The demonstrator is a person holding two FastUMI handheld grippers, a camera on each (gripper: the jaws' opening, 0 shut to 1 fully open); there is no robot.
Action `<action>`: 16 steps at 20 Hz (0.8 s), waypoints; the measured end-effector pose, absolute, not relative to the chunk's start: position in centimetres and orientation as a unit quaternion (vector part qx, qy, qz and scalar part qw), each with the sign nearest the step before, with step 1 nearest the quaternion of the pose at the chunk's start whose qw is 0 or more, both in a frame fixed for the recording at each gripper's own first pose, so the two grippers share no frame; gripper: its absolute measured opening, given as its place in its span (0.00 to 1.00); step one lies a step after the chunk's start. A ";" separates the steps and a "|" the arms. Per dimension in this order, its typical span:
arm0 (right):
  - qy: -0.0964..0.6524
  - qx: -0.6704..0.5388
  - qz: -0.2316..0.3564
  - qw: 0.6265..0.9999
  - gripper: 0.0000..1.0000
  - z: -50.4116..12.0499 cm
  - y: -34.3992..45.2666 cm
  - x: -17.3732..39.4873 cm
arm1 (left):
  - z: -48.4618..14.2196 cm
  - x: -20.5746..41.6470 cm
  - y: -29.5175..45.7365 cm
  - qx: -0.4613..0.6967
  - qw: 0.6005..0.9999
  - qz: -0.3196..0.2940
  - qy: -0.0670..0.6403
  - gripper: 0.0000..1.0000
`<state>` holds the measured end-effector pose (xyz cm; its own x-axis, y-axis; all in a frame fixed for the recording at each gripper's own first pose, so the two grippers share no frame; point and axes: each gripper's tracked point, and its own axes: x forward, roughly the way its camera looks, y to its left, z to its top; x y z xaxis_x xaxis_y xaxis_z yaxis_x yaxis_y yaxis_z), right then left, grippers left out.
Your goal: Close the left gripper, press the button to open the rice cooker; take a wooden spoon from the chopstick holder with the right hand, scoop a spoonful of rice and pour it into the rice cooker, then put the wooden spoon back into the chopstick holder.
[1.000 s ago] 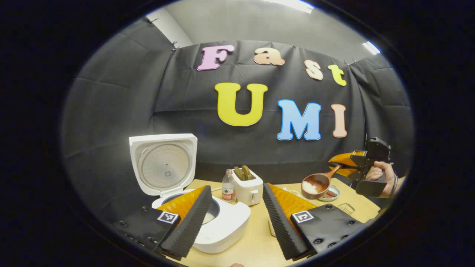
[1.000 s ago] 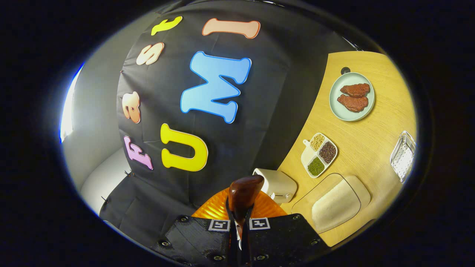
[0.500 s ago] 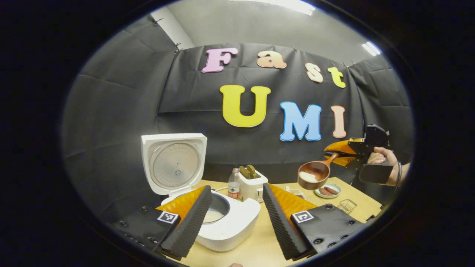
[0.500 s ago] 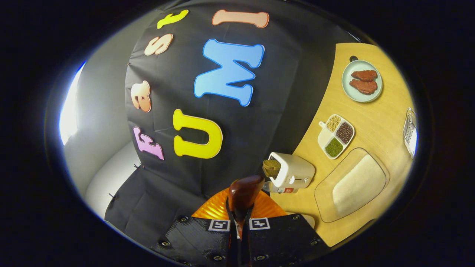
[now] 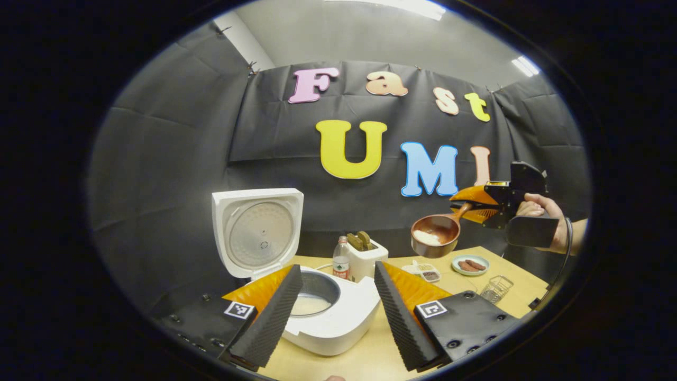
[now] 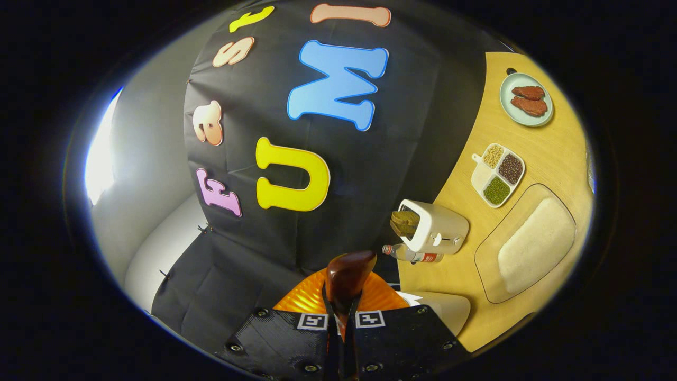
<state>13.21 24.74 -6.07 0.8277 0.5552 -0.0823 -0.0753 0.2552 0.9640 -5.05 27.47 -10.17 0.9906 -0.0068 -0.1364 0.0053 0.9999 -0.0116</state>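
One spoonful of rice is riding in the wooden spoon point(image 5: 436, 236), clamped by the right tongs point(image 5: 468, 206), handle pointing back toward them. The open rice cooker point(image 5: 317, 301) is sitting lower, nearer the left tongs point(image 5: 333, 312), which are standing apart.

Rice cooker point(image 5: 328, 317) on surface point(image 5: 365, 354), lid up; bottle point(image 5: 341, 262) and toaster point(image 5: 367, 256) behind it; plate point(image 5: 469, 264) farther right.

White rice cooker point(image 5: 328, 323), brown wooden spoon point(image 5: 436, 235), tan table point(image 5: 370, 354).
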 end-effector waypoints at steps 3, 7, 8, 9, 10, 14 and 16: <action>0.215 0.560 0.217 0.770 0.05 -6.0 26.4 13.8 | -10.8 -5.3 28.3 -0.006 0.997 0.001 0.071 0.95; 0.224 0.543 0.238 0.773 0.05 -6.1 29.3 14.9 | -11.1 -5.5 29.3 -0.007 0.997 0.007 0.073 0.97; 0.227 0.542 0.242 0.772 0.05 -6.2 29.9 15.2 | -11.3 -5.6 29.5 -0.007 0.997 0.008 0.073 0.98; 0.231 0.539 0.245 0.772 0.04 -6.4 30.6 15.5 | -11.4 -5.6 29.7 -0.007 0.997 0.009 0.075 1.00; 0.234 0.535 0.248 0.773 0.05 -6.6 31.2 15.9 | -11.6 -5.6 29.8 -0.007 0.997 0.011 0.076 0.95; 0.243 0.518 0.263 0.777 0.05 -7.1 33.5 17.3 | -12.1 -6.0 30.5 -0.007 0.997 0.017 0.078 0.91; 0.247 0.510 0.270 0.779 0.05 -7.2 34.6 17.8 | -12.3 -6.1 30.7 -0.007 0.997 0.017 0.077 0.95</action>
